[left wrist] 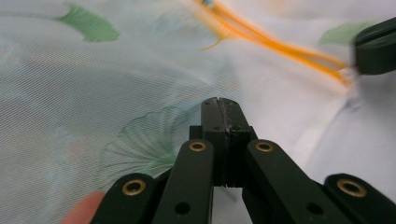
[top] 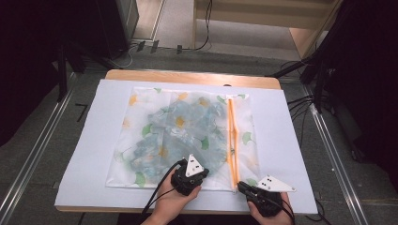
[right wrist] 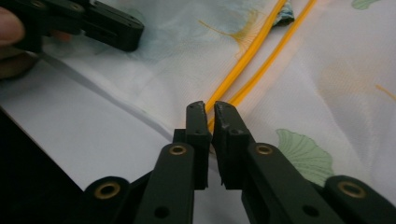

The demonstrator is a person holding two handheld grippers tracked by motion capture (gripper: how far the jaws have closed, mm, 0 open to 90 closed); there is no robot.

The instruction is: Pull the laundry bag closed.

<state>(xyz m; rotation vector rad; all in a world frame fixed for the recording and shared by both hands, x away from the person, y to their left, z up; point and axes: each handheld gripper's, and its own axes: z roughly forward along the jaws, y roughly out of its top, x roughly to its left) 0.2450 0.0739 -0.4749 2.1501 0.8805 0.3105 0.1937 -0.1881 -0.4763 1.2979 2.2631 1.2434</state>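
Observation:
A white mesh bag (top: 141,117) printed with green and yellow leaves lies flat on the table, with bluish cloth (top: 187,126) bunched inside. An orange zipper (top: 232,136) runs down its right side. My left gripper (top: 193,165) sits at the bag's near edge; in the left gripper view its jaws (left wrist: 219,105) are shut, tips on the mesh (left wrist: 93,93), and I cannot tell if mesh is pinched. My right gripper (top: 240,186) points at the zipper's near end; its jaws (right wrist: 211,109) stand a narrow gap apart over the orange zipper (right wrist: 252,60).
A white sheet (top: 94,140) covers the wooden table (top: 187,76), with bare margins left and right of the bag. Cables and dark stands (top: 324,75) crowd the floor beyond the table. The left gripper (right wrist: 133,32) shows far off in the right gripper view.

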